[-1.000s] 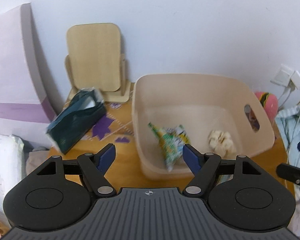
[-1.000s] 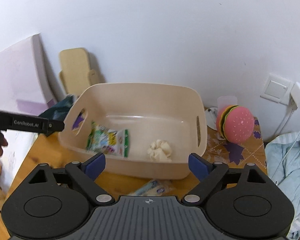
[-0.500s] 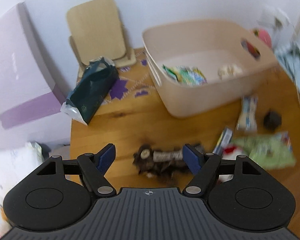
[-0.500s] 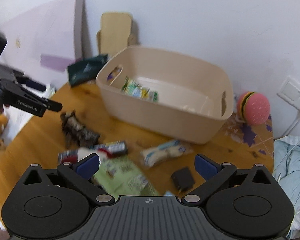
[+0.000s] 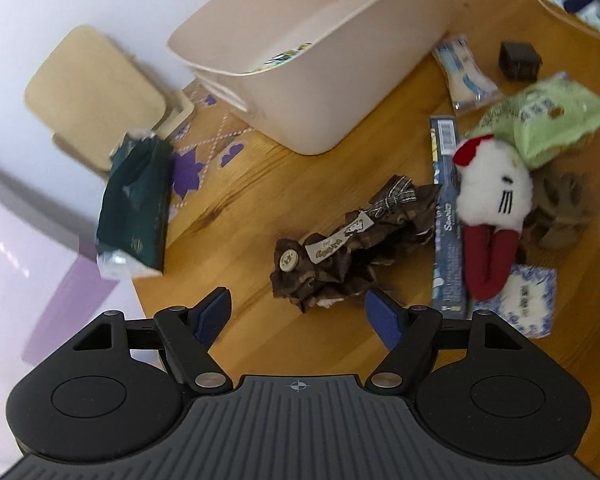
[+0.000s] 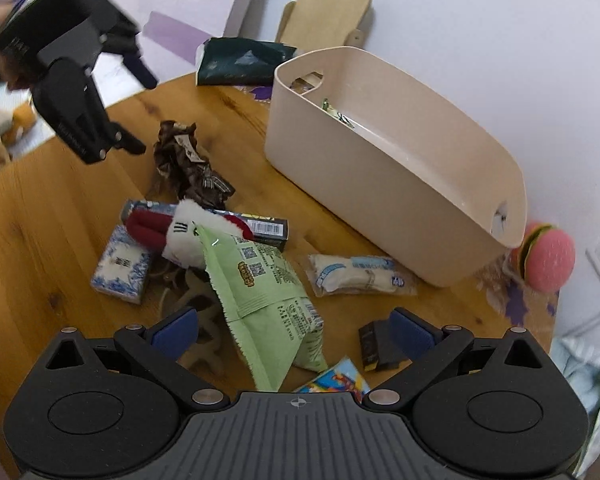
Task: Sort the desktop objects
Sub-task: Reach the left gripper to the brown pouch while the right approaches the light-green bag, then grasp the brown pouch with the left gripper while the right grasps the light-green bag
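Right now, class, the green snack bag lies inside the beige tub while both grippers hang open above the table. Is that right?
Not quite. The right wrist view shows the green snack bag on the table, outside the beige tub. Both grippers, left gripper and right gripper, are open.

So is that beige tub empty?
No. The beige tub holds at least a colourful snack packet, peeking above its rim; the rest of its floor is hidden.

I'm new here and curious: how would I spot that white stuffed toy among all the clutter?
Start at the big beige tub on the wooden table. In the pile in front of it lies the white toy, partly under a green bag. Only it is fluffy, with red legs.
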A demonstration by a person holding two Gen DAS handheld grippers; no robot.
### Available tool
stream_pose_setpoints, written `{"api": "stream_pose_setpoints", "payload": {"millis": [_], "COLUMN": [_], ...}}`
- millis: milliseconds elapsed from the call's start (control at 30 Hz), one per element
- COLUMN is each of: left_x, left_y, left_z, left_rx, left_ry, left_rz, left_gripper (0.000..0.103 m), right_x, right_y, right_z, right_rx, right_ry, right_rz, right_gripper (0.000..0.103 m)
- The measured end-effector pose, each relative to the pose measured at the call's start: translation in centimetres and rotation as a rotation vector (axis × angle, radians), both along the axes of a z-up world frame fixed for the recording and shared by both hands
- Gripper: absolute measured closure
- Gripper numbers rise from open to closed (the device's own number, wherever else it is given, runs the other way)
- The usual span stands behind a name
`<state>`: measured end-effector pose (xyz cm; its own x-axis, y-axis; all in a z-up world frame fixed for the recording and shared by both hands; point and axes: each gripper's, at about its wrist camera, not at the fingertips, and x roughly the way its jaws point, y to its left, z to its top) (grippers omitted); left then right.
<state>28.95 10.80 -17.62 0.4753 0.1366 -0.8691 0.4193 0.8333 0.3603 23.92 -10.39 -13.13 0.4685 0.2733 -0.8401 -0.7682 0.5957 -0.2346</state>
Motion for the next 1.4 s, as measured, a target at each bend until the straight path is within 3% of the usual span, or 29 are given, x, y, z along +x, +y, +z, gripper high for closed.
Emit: {"api": "stream_pose_setpoints", "payload": {"millis": [367,800,933,1000,1067,1133,1400], "left_x": [1.7,4.1,5.4,6.3,6.9,7.0,6.3], "left_y": [-0.9,-2.7,-2.8,-2.3,-1.8,-1.6,-0.9], "left_z": [-2.8,-4.9,-4.7,-4.5,-4.4,-4.4,-3.9], "left_rx": [0.088,0.081,0.019,-0.053,-0.115,-0.146,-0.216], "left_ry": [0.049,0.076,0.093,0.127,0.156,0.162,0.186], "left_rz": [-0.214,-0.341,-0.315,-0.273,-0.217,-0.189,-0.087], "left_gripper": [0.028,0.028,0.031,0.049,0.055,0.061,0.065], "right_x": [1.1,3.5,4.3,4.3,4.1,4.2,3.6], "right_y": [0.8,2.9,3.2,3.1,3.1,2.7,1.2], "right_z": [-2.6,-5.6,-6.4,-6.5,-6.3,-6.1,-5.8], "right_rx": [-0.069,-0.121,-0.106,-0.093,-0.086,-0.07,-0.017], "right_ry": [-0.01,0.073,0.141,0.151,0.155,0.169,0.21], "right_rz": [0.051,0.125,0.107,0.097,0.09,0.073,-0.009], "right_gripper": [0.005,0.019,0.037,0.044,0.048,0.049,0.051]}}
